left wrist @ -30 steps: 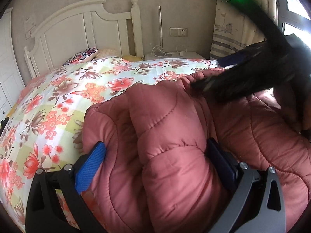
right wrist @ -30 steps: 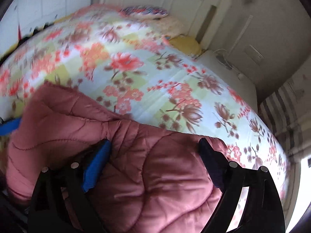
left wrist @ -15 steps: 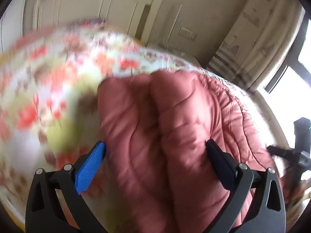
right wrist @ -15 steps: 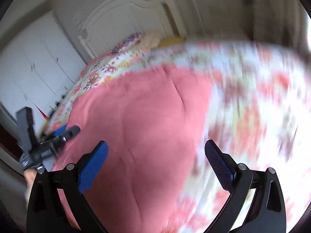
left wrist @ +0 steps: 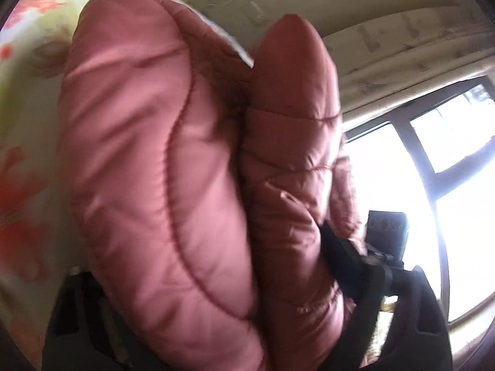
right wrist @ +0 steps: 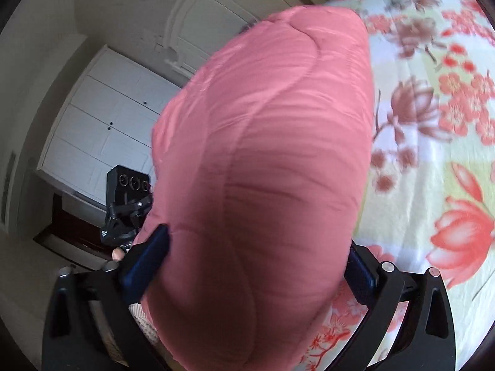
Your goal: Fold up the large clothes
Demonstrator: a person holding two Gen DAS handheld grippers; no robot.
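Note:
A pink quilted jacket (left wrist: pixel 161 160) is bunched into a thick folded bundle that fills both views. In the left wrist view it sits between the fingers of my left gripper (left wrist: pixel 201 253). The jaws are closing, the right finger (left wrist: pixel 340 256) digs into the padding, and the left finger is hidden under the fabric. In the right wrist view the jacket (right wrist: pixel 272 142) bulges out between the blue pads (right wrist: pixel 148 259) of my right gripper (right wrist: pixel 256 241). Those jaws are closing too and press on both its sides. The grippers hold opposite ends of the bundle.
The floral bedspread (right wrist: pixel 433 154) lies under and beside the jacket. A bright window (left wrist: pixel 433 170) is on the left wrist view's right. A white wardrobe (right wrist: pixel 105 130) and headboard (right wrist: pixel 210 15) stand behind. A fingertip of a hand (right wrist: pixel 117 254) shows by the other gripper's body (right wrist: pixel 126 204).
Both cameras have rolled and dipped. The jacket, which lay spread on the bed between open fingers, is now gathered between both pairs of fingers, and they have closed in on it.

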